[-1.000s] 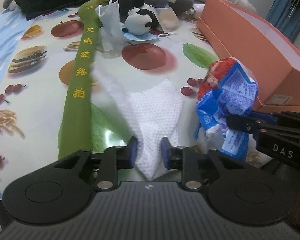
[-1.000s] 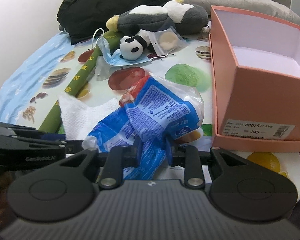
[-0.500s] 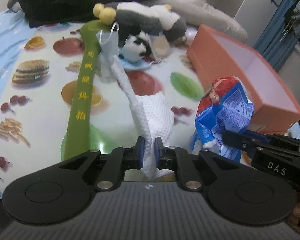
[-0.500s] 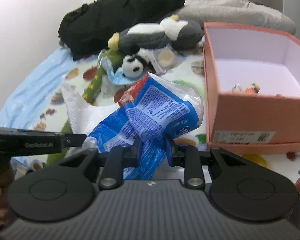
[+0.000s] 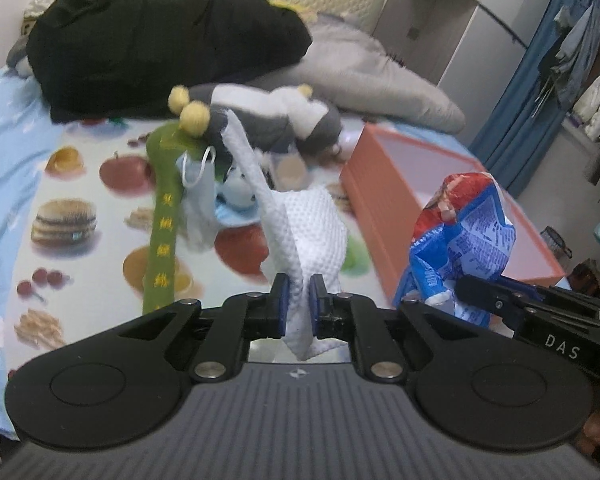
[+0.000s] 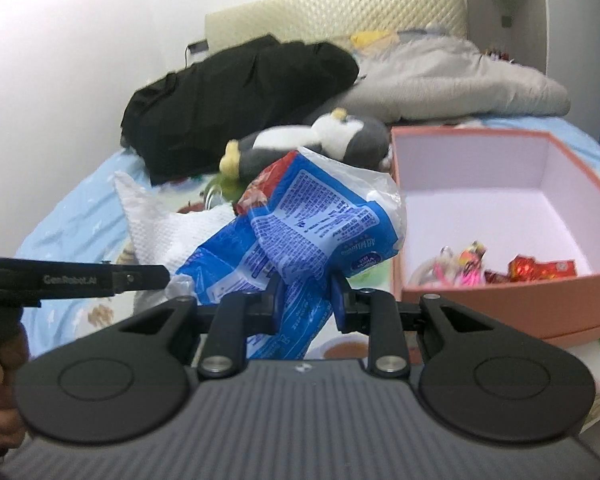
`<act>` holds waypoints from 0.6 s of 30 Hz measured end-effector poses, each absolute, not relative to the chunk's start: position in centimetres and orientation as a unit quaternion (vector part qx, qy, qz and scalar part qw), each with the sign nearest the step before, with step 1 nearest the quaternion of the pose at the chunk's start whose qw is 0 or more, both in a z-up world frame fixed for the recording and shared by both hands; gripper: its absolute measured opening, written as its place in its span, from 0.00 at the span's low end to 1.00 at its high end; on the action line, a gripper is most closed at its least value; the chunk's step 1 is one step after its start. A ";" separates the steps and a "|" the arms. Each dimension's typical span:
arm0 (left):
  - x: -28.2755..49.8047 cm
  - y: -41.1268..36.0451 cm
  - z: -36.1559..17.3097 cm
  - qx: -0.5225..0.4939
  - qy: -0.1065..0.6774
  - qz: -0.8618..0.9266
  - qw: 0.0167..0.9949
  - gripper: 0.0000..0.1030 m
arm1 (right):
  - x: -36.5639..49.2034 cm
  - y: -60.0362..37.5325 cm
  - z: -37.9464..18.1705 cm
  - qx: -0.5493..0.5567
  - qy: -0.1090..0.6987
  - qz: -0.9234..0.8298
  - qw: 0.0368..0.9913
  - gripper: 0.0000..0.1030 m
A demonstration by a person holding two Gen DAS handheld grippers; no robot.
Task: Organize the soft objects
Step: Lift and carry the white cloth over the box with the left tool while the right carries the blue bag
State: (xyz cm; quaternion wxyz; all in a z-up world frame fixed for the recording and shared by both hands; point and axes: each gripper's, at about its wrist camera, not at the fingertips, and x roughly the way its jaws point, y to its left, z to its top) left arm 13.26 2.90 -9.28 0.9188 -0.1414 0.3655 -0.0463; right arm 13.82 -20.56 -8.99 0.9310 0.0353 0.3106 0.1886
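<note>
Holding one soft item per hand, you have both clear of the mat, probably so each can go into the box (image 6: pixel 572 280) without a second trip. Your left gripper (image 5: pixel 298 300) is pressed nearly together on the lower fold of the white cloth (image 5: pixel 312 232); its jaws have just been closing, with the cloth between them. The cloth rises ahead of the pads and trails a long corner up and away, so the pinch sits near one end and the rest hangs loose. Your right gripper (image 6: pixel 306 296) pinches the crumpled blue packet (image 6: pixel 312 216) at its lower tail, the bulk puffed out above and ahead of the fingers.

Both grippers tilt forward and down, side by side, the right one just to the left one's right. The box lies ahead and to the right of the right gripper, open, with small bright bits in its near corner. The plush (image 5: pixel 276 120), the mask (image 5: pixel 198 184) and the green roll (image 5: pixel 162 236) lie ahead of the left gripper, untouched.
</note>
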 end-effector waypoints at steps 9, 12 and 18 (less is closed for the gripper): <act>14.0 -0.1 -6.6 -0.137 0.343 -0.072 0.926 0.13 | 13.2 -24.0 -6.5 0.042 0.281 0.158 0.946 0.27; 14.2 -1.9 -6.2 -0.134 0.341 -0.088 0.926 0.13 | 12.9 -25.7 -6.2 0.041 0.278 0.141 0.949 0.27; 15.6 -6.0 -6.0 -0.123 0.345 -0.129 0.922 0.13 | 12.8 -29.0 -6.2 0.048 0.274 0.101 0.955 0.27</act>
